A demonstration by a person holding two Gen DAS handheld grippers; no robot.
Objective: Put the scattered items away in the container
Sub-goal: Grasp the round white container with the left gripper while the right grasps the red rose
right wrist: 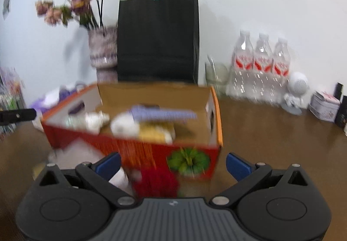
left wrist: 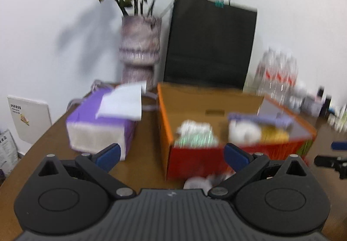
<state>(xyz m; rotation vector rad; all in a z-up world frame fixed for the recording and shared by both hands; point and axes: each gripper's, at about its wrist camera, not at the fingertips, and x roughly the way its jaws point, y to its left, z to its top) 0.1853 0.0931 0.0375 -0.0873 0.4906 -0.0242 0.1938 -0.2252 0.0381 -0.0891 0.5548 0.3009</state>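
An open red-and-orange cardboard box stands on the brown table and holds white, green, yellow and purple items, all blurred. In the left wrist view, a pale crumpled item lies on the table against the box front, just beyond my left gripper, which is open and empty. In the right wrist view, a red fluffy item and a white item lie in front of the box. They sit between the spread fingers of my right gripper, which is open and touches neither.
A purple tissue pack lies left of the box. Behind stand a vase of dried flowers, a black paper bag and three water bottles. A tin and a small white fan sit at the back right.
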